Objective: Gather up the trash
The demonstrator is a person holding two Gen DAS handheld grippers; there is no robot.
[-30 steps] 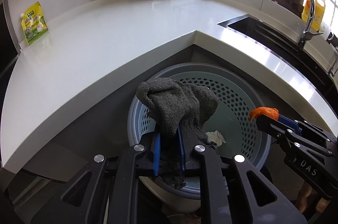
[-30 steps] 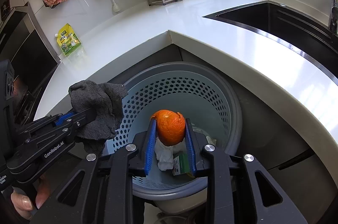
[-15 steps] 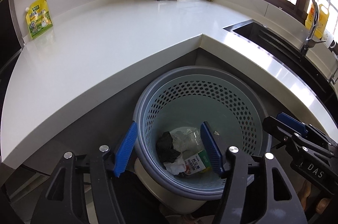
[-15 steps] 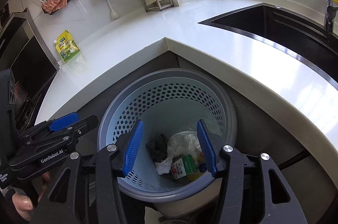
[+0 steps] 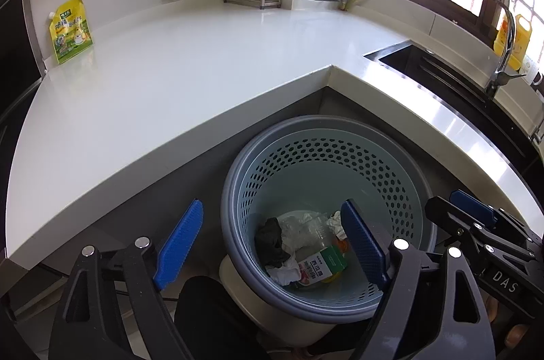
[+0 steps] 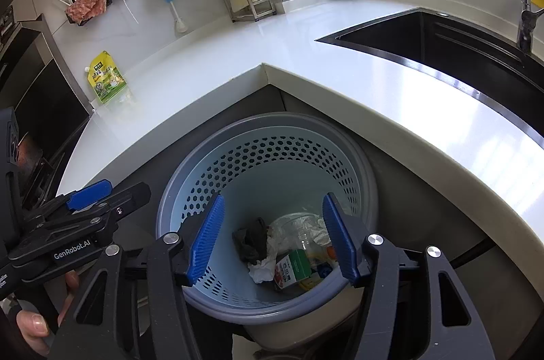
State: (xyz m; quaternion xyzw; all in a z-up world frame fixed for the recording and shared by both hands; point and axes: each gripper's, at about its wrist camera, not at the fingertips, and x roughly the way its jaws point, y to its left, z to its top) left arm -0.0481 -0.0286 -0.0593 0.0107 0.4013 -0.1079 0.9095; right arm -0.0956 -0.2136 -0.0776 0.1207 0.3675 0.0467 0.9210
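Jaws of left gripper and right gripper opening, empty, above perforated bin. Trash inside: dark cloth, carton. "GenRobot.AI", "DAS" legible. White bench bare.

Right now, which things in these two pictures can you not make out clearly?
- Bin bottom, both views: the trash is heaped, and lower items stay hidden.
- Carton label: too small to read.
- Right claw pad covers the orange item, right wrist view.
- Faucet top: cut off, right wrist view.
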